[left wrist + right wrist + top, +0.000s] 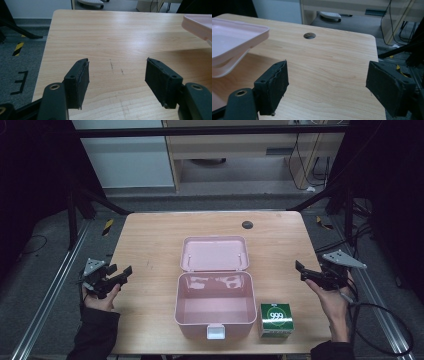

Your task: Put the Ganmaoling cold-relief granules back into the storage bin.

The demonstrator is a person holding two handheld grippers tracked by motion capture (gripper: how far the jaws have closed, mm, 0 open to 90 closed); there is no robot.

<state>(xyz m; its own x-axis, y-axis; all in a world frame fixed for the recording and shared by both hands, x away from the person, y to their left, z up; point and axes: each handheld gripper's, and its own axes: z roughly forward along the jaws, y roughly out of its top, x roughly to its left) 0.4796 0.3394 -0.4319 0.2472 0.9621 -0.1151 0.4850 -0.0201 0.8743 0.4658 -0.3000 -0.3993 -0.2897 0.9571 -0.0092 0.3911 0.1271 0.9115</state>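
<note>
Left hand-held gripper (121, 273) and right hand-held gripper (303, 271) hover with jaws apart and empty at the tabletop's (150, 240) left and right edges.
The open pink box (215, 306) sits at the near edge's middle, the green carton (276, 319) just right of it; likely the right gripper should clamp the carton's flat sides squarely.

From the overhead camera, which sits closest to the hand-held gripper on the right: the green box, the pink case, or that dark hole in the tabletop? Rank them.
From the right hand-held gripper:
1. Green box, near edge, just right of the case.
2. Pink case, table centre, lid open.
3. Dark hole, far edge.
</note>
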